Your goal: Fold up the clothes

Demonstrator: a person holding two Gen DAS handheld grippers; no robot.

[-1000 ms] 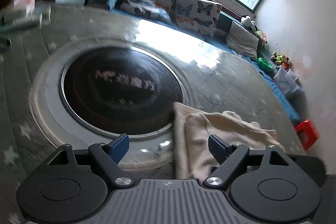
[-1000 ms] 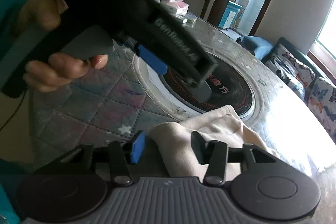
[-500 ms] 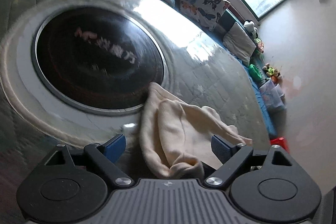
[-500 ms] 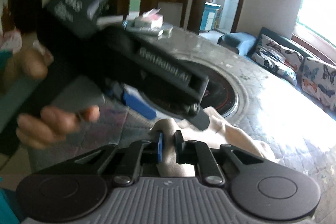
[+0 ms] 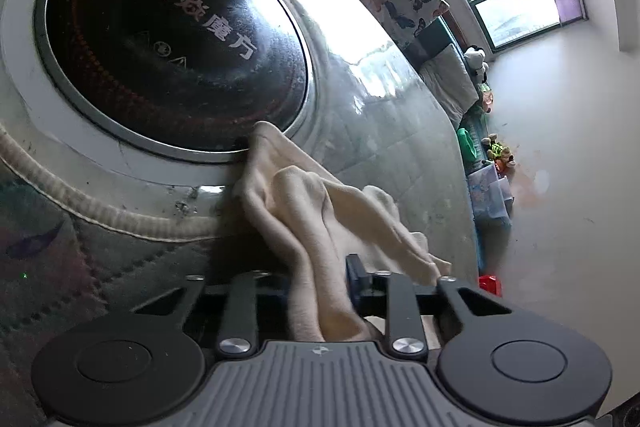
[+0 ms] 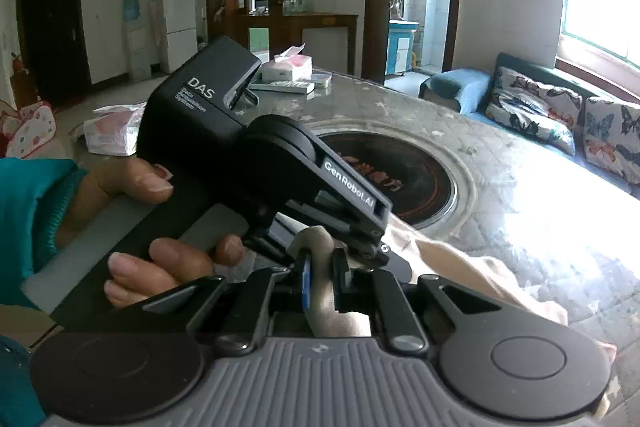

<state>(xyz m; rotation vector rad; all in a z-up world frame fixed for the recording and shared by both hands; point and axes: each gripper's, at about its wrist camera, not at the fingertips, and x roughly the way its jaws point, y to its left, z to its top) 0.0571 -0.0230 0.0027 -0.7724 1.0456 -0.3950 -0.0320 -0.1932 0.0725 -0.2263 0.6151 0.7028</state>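
A cream cloth (image 5: 320, 211) lies bunched on the round quilted table (image 5: 380, 131), its far tip on the rim of the black inset hotplate (image 5: 172, 39). My left gripper (image 5: 320, 287) has a thick ridge of the cloth between its fingers, and its jaws are closing tight against it. In the right wrist view the cloth (image 6: 460, 267) trails off to the right, and my right gripper (image 6: 323, 279) is shut on a rolled fold of it. The left gripper (image 6: 360, 243), held by a hand (image 6: 160, 267) in a teal sleeve, sits just beyond, nearly touching the same fold.
Tissue boxes (image 6: 286, 67) and a pink-white pack (image 6: 116, 131) sit on the far side of the table. A sofa with butterfly cushions (image 6: 536, 107) runs under the window. A red stool (image 5: 490, 285) stands on the floor past the table edge.
The left gripper dropped onto the cloth, rolled, and its wide jaws closed around a ridge of it. The right gripper closed on a fold and shifted sideways.
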